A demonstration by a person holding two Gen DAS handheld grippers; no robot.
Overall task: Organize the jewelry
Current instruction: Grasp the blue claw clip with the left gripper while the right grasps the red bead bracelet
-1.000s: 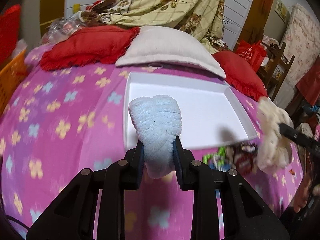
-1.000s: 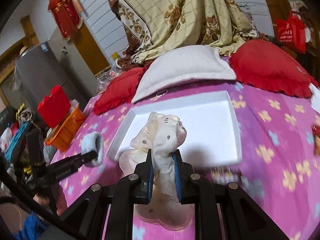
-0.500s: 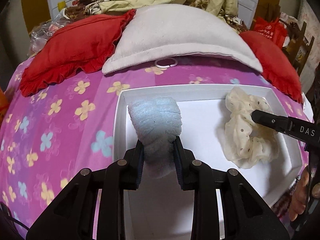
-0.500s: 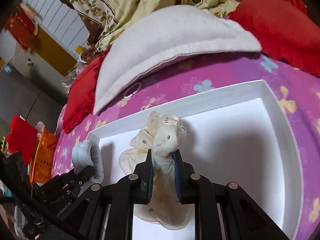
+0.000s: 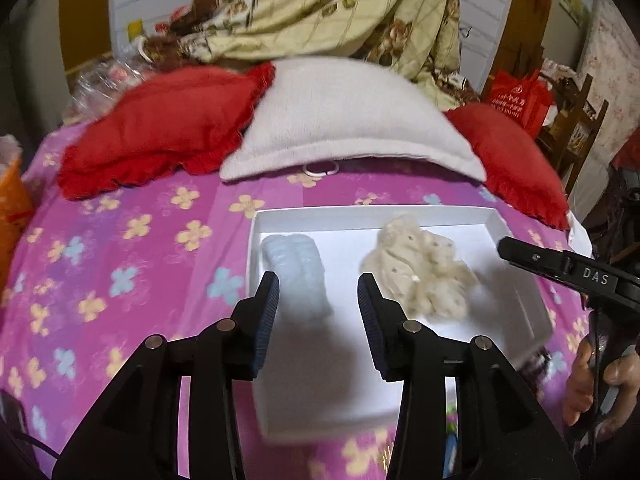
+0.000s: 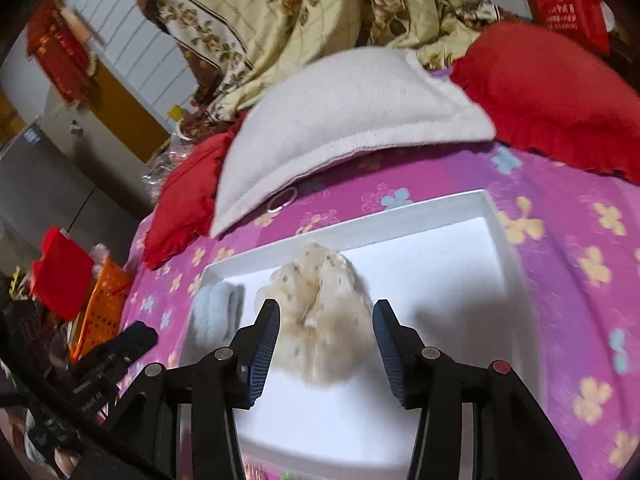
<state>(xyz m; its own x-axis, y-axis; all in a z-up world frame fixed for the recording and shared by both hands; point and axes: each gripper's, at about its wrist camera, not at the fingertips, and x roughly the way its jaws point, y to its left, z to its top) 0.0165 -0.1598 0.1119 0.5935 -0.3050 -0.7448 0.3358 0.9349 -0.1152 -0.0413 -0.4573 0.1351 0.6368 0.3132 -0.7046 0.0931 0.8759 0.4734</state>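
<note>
I'm over a bed spread with a purple flowered sheet (image 5: 120, 248), red cushions (image 5: 160, 120) and a grey pillow (image 5: 344, 120) banked at the far side, a yellow floral quilt (image 5: 320, 4) heaped behind them. A white hair ring (image 5: 320, 169) peeks out from under the pillow's near edge. On the sheet sits the white tray (image 5: 360, 213), shallow, with raised walls.

My left gripper (image 5: 318, 292) has its jaws spread wide, nothing between them. The blue scrunchie (image 5: 296, 268) lies on the tray floor near the left wall, just beyond the left fingertip. From the right wrist camera, the same scrunchie (image 6: 216, 308) sits tucked into the tray's left side.

My right gripper (image 6: 326, 320) is parted as well, jaws well apart. The cream dotted scrunchie (image 6: 320, 320) rests on the tray floor between and just past the fingertips, free of both pads. It lies beside the blue one, a strip of bare tray between them.

An orange basket (image 6: 104, 300) stands off the bed's left edge.
</note>
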